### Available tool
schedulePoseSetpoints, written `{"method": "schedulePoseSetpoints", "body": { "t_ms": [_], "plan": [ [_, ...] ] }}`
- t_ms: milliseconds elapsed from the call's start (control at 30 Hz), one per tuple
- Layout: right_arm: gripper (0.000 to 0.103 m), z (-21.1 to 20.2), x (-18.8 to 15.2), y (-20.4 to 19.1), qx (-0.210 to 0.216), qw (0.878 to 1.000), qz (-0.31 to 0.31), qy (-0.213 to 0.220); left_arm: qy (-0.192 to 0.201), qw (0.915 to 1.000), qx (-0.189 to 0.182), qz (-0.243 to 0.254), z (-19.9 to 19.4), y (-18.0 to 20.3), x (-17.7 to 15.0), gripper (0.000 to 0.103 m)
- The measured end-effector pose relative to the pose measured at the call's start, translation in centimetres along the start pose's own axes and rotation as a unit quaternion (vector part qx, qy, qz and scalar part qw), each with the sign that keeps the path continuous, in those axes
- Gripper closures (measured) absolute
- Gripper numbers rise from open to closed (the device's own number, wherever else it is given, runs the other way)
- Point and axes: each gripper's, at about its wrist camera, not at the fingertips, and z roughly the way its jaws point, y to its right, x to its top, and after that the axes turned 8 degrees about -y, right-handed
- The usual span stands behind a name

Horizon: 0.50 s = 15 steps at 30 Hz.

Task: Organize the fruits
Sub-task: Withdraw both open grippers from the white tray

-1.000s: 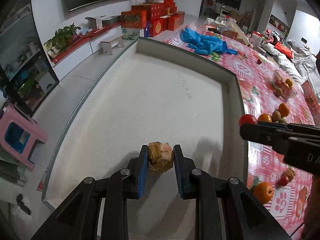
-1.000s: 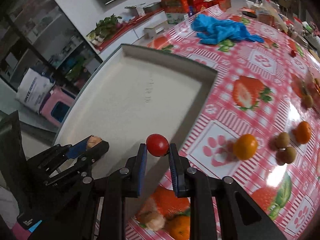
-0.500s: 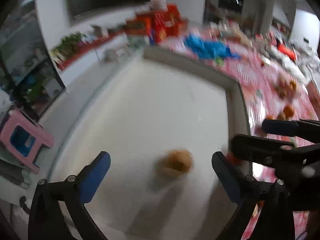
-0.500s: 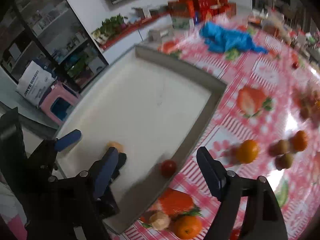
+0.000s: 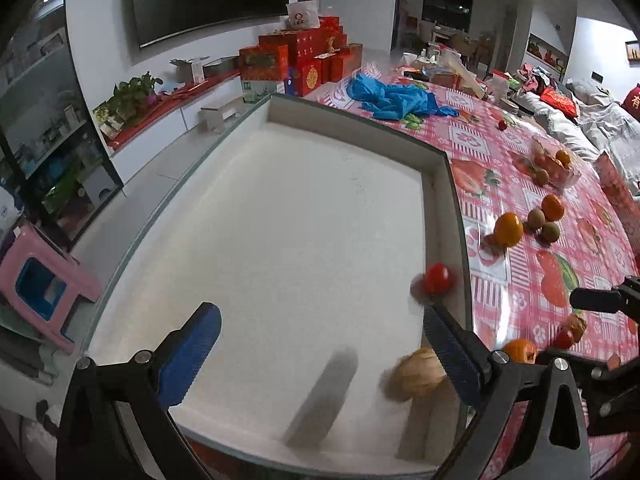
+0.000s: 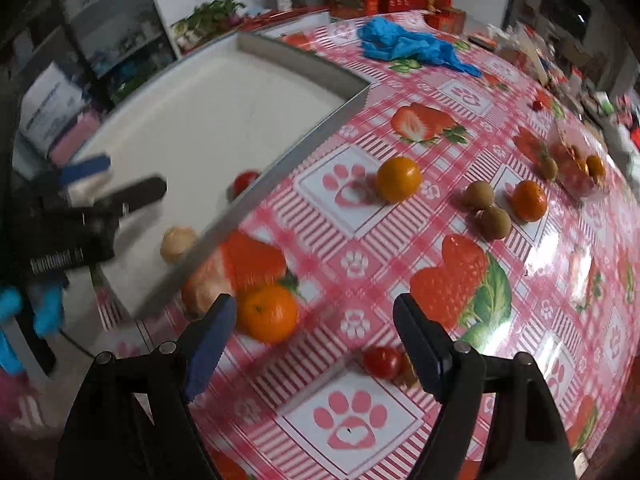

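Observation:
A white tray (image 5: pixel 448 184) with a grey rim takes up the left of the table. Inside it, by the right wall, lie a red cherry tomato (image 5: pixel 438 278) and a tan round fruit (image 5: pixel 416 374). My left gripper (image 5: pixel 320 336) hangs open above the tray floor with nothing between its fingers. My right gripper (image 6: pixel 316 320) is open over the tablecloth, to the right of the tray (image 6: pixel 348 96). A mandarin (image 6: pixel 268 312) lies by its left finger, and a second cherry tomato (image 6: pixel 382 362) by its right one. The left gripper (image 6: pixel 116 178) shows over the tray.
On the strawberry-print cloth lie an orange (image 6: pixel 400 178), two kiwis (image 6: pixel 478 194), another orange (image 6: pixel 529 200) and a clear tub of fruit (image 6: pixel 576 164). Crumpled blue plastic (image 6: pixel 408 44) sits beyond the tray. The table edge and a pink stool (image 5: pixel 40 288) are on the left.
Both grippers opened; the tan fruit and the cherry tomato dropped into the tray and now rest by its right wall. The right gripper swung right, out over the tablecloth.

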Motion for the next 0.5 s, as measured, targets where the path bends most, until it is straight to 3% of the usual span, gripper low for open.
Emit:
{"method": "schedulePoseSetpoints", "body": {
  "t_ms": [200, 267, 500],
  "plan": [
    [0.021, 0.9, -1.3, -2.2, -0.012, 0.997, -0.071, 0.004, 0.0, 1.0, -0.001, -0.007, -0.5, -0.2, -0.6, 0.002],
    [0.031, 1.0, -1.5, -2.7, -0.006, 0.996, -0.085, 0.008, -0.002, 1.0, 0.001, -0.004, -0.5, -0.1, -0.6, 0.002],
    [0.051, 2.8, -1.2, -3.1, 0.003, 0.996, -0.093, -0.003, -0.002, 1.0, 0.006, 0.0, -0.8, 0.5, -0.6, 0.002]
  ]
}}
